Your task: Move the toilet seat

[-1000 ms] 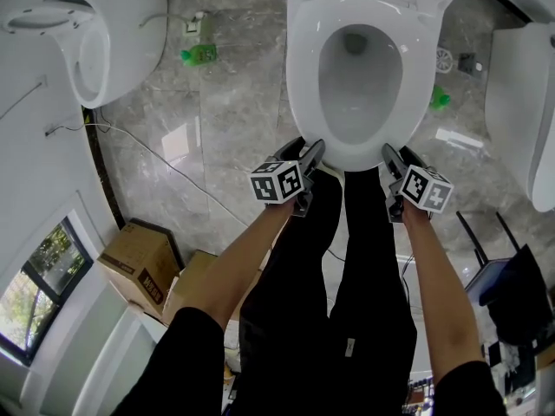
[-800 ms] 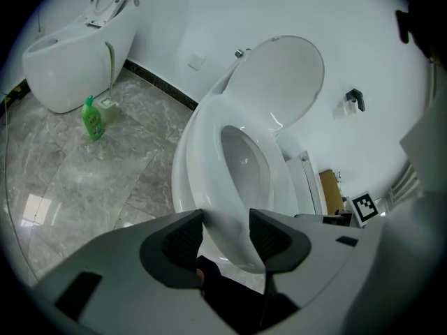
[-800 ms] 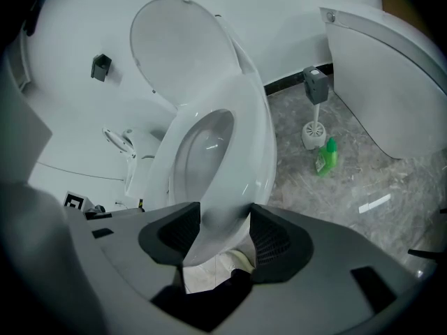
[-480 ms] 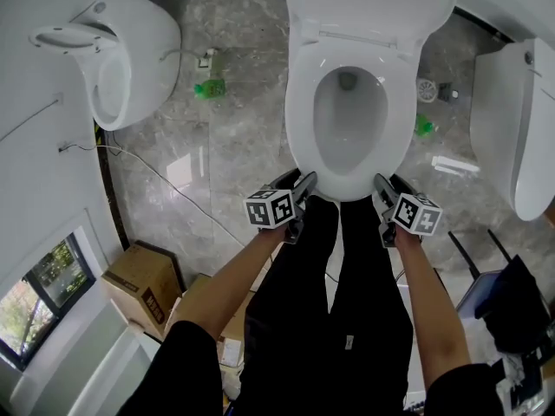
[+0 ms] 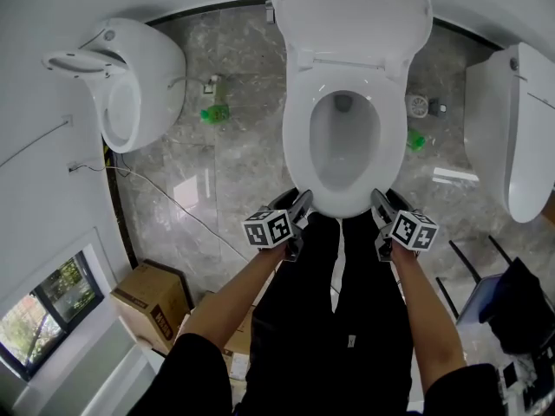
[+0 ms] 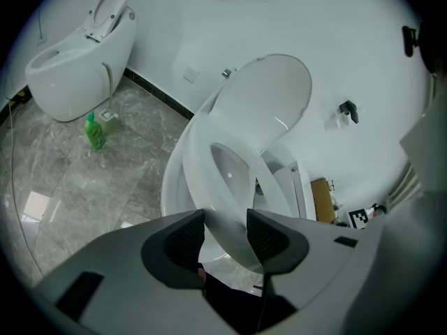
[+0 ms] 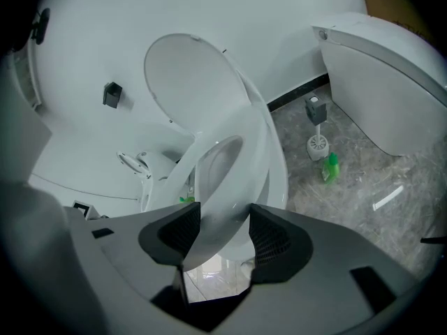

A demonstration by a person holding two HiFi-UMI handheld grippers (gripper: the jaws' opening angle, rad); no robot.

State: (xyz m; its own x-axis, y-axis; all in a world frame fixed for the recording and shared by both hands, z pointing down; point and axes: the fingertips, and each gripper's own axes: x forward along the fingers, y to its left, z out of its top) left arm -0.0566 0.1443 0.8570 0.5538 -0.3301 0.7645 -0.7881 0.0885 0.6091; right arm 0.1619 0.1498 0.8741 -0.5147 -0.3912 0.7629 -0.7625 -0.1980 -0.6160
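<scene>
Bathroom showroom floor, seen from above in the head view: a person stands over a white ceramic toilet bowl (image 5: 290,176) with a gripper in each hand. The left gripper (image 5: 303,199) and the right gripper (image 5: 378,199) sit at either side of the front tip of the white oval plastic toilet seat (image 5: 297,146). That even spacing, far from the rear hinge, looks chosen so the toilet seat swings without twisting. The rounded white lid (image 5: 351,11) already stands back against the wall, out of the way. A brown cardboard box (image 5: 143,297) by the window carries red print too small to read. The black-and-white squares on the gripper cubes are markers, not words.

From the left gripper view, the left gripper (image 6: 225,232) is closing its jaws on the front rim of the toilet seat (image 6: 197,166), which fills the gap between the ribbed black pads. The toilet seat appears tilted slightly clear of the bowl. A green plastic bottle (image 6: 94,131) on the grey marble floor shows no legible label.

From the right gripper view, the right gripper (image 7: 225,236) clamps the same rim of the toilet seat (image 7: 258,152), pads pressed on both faces. A white toilet brush (image 7: 316,142) stands near the wall. No maker's name shows on the toilet.
</scene>
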